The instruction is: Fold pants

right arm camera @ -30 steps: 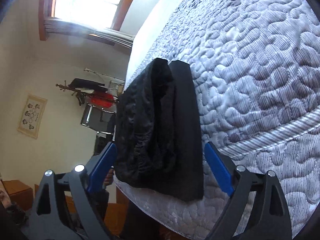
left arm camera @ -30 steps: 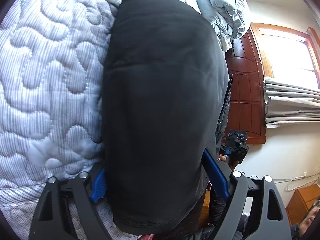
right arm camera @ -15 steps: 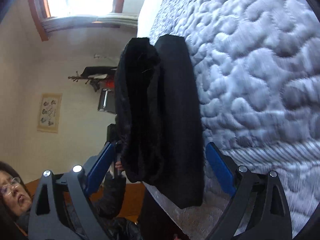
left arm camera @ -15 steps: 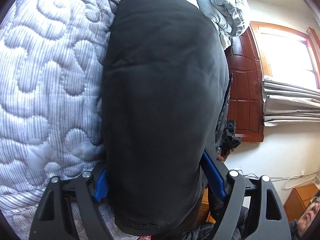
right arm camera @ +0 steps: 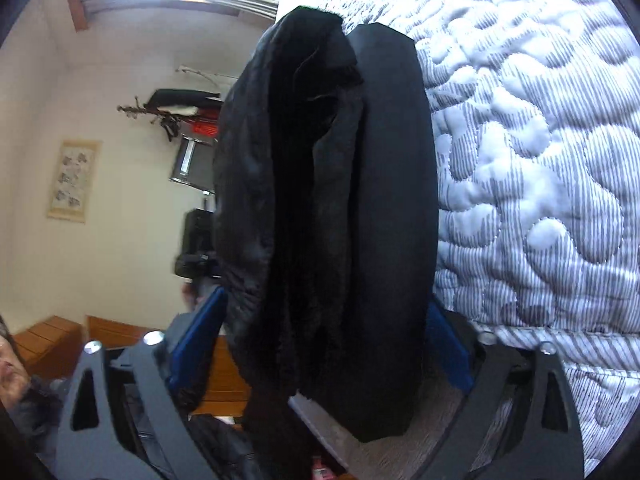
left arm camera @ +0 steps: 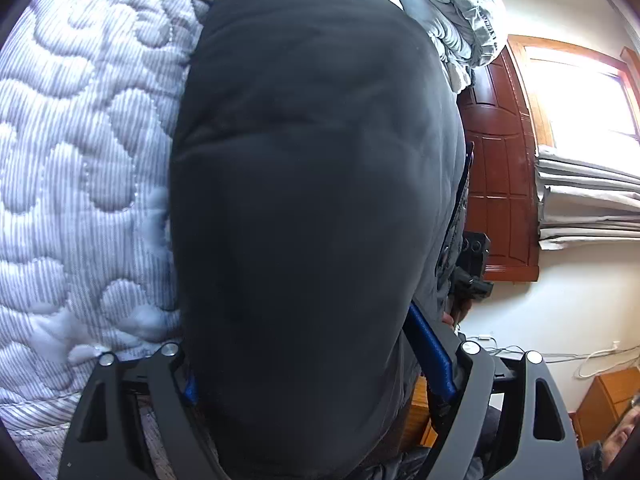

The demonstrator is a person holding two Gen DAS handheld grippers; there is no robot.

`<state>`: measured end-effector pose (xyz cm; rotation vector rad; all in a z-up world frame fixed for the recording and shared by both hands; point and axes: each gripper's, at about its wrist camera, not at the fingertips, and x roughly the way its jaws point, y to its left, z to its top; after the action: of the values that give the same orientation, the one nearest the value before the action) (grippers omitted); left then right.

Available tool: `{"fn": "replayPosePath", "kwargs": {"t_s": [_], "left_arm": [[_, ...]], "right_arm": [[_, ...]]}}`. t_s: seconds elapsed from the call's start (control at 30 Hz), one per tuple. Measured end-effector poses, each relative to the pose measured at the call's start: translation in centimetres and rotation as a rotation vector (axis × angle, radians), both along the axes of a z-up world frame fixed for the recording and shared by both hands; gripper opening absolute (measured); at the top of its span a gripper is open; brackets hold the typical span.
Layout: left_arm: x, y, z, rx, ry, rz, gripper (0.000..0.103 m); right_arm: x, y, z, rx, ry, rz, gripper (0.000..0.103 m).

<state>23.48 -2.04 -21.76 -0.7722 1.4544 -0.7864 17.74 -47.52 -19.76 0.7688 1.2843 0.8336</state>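
Observation:
The black pants [left arm camera: 316, 208] lie folded in a thick stack at the edge of the quilted bed [left arm camera: 80, 152]. My left gripper [left arm camera: 316, 376] is open with its blue-padded fingers [left arm camera: 430, 356] on either side of the stack's near end. In the right wrist view the folded pants [right arm camera: 332, 208] show their furry lining and smooth outer layer edge-on. My right gripper [right arm camera: 324, 348] is open, its blue fingers [right arm camera: 198, 340] straddling the stack's near end. The other gripper shows beyond the pants in each view.
A pale grey folded duvet [left arm camera: 452, 12] lies at the head of the bed. A dark wooden headboard [left arm camera: 500, 168] and a window [left arm camera: 580, 92] stand to the right. A coat rack [right arm camera: 176, 108] and wooden furniture [right arm camera: 48, 340] stand off the bed's side.
Both grippers have moved forward onto the folded pants, which now fill more of each view and reach deeper between the open fingers. The pants have not visibly shifted on the bed.

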Motion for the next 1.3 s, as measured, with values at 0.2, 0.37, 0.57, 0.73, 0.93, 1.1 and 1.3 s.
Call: {"fn": "replayPosePath", "kwargs": {"t_s": [0.2, 0.37, 0.57, 0.73, 0.93, 1.1, 1.3], "left_arm": [[-0.2, -0.7, 0.4, 0.047, -0.015, 0.013, 0.08], [-0.4, -1.2, 1.0, 0.064, -0.03, 0.038, 0.069], [-0.7, -1.2, 1.5, 0.077, -0.066, 0.056, 0.057], [-0.8, -0.9, 1.7, 0.073, -0.082, 0.07, 0.052], [-1.0, -0.3, 1.8, 0.052, -0.112, 0.093, 0.046], [-1.4, 0.0, 2.1, 0.033, -0.148, 0.108, 0.042], [-1.4, -0.1, 2.3, -0.001, -0.179, 0.121, 0.04]], "right_arm": [[-0.8, -0.9, 0.0, -0.025, -0.02, -0.037, 0.061], [-1.6, -0.1, 0.8, -0.059, -0.058, -0.06, 0.053], [-3.0, 2.5, 1.6, -0.068, -0.074, -0.103, 0.048], [-3.6, 3.7, 2.4, -0.083, -0.088, -0.122, 0.045], [-3.5, 5.0, 3.1, -0.107, -0.099, -0.136, 0.042], [-3.5, 6.0, 4.0, -0.133, -0.124, -0.139, 0.04], [-3.6, 6.9, 5.1, -0.165, -0.168, -0.138, 0.039]]}}
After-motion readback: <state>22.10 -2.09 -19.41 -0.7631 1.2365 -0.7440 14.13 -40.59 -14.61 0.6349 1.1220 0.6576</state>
